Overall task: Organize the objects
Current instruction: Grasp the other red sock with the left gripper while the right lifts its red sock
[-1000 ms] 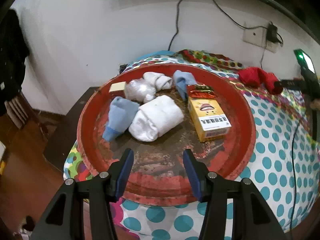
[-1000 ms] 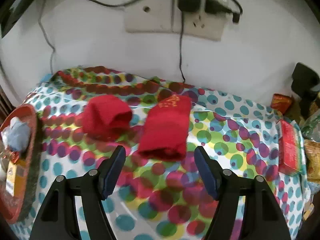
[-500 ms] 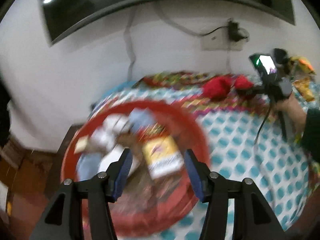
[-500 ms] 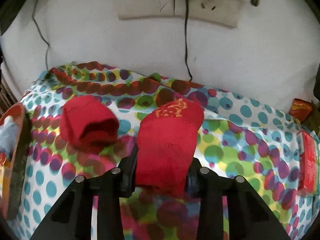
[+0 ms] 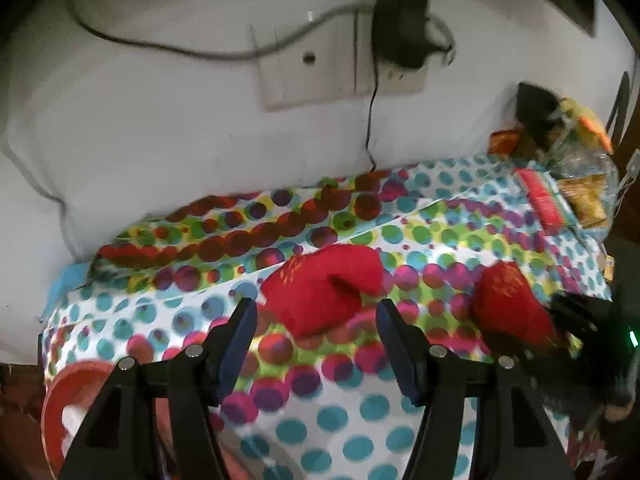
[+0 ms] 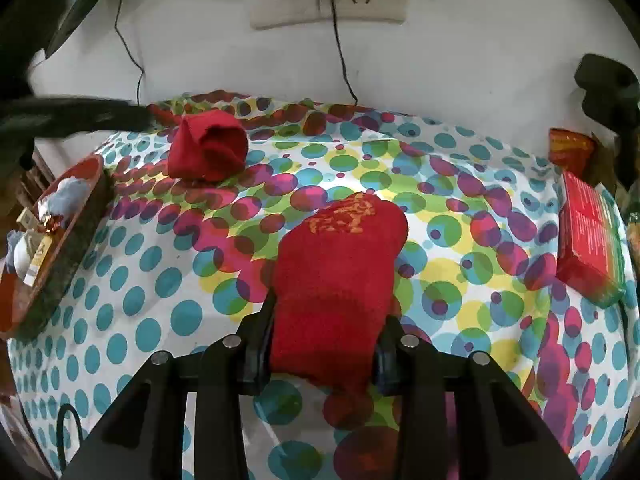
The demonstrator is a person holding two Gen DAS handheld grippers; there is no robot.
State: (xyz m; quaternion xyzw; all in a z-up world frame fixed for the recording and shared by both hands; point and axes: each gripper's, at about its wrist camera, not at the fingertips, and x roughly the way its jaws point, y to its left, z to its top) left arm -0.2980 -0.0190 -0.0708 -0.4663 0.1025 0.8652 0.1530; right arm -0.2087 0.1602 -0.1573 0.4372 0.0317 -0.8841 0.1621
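Observation:
My right gripper is shut on a rolled red sock with gold lettering and holds it over the spotted tablecloth; the same sock shows at the right of the left wrist view. A second rolled red sock lies at the back left of the cloth. In the left wrist view this sock sits just beyond my left gripper, which is open and empty. The red round tray with white and blue rolled socks and a yellow box stands at the left.
A red flat packet and snack bags lie at the right edge of the table. A wall socket with plugs and hanging cables is behind the table. The tray's rim shows at the lower left of the left wrist view.
My right gripper closed on the lettered red sock and lifted it. My left gripper swung right from over the tray to the other red sock, still open.

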